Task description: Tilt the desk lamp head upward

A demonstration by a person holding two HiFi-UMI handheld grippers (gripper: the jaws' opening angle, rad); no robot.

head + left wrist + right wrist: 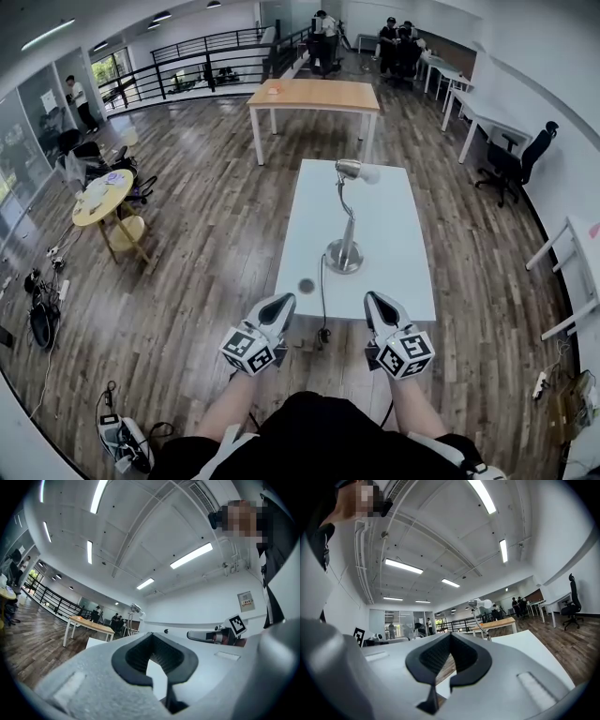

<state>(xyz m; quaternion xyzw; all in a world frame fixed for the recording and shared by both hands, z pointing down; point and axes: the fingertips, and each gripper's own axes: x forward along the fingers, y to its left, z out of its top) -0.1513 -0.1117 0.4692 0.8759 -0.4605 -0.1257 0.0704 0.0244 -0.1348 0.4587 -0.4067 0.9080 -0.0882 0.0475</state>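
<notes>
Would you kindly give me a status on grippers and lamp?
Left gripper shut, empty. Right gripper shut, empty. Desk lamp untouched on table. Cord trails between grippers.

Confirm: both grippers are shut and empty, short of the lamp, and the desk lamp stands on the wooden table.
Wrong table. The head view shows the desk lamp on the white table; the wooden table stands beyond. The left gripper and right gripper are shut, empty, short of it.
</notes>
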